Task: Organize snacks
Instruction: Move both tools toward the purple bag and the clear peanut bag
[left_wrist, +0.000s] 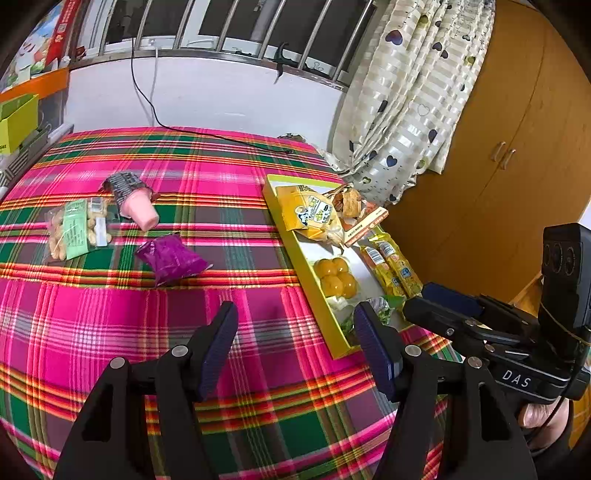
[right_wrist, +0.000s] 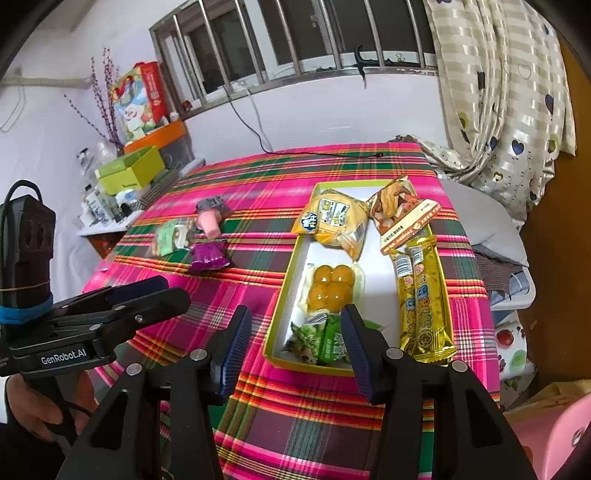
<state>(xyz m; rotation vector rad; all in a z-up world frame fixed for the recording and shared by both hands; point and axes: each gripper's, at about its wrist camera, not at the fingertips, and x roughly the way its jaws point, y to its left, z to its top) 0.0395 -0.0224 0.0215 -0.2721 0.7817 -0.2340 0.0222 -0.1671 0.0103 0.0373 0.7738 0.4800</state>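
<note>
Where the left view crops it, green packet (right_wrist: 328, 341) whole between the wide-open right hand-held gripper (right_wrist: 295, 347); left hand-held gripper (left_wrist: 295, 347) equally wide.

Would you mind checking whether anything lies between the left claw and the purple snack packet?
Nothing visible does: only bare plaid tablecloth lies between the open left claw and the purple packet.

Both views are bright and evenly lit, with soft, faint shadows under the snacks. Colours look saturated and focus is sharp. Glare shines on the gold snack bars (right_wrist: 421, 295). Fisheye distortion bows the table (left_wrist: 258, 229) and window bars (right_wrist: 236, 44); dark vignetting fills the corners.
</note>
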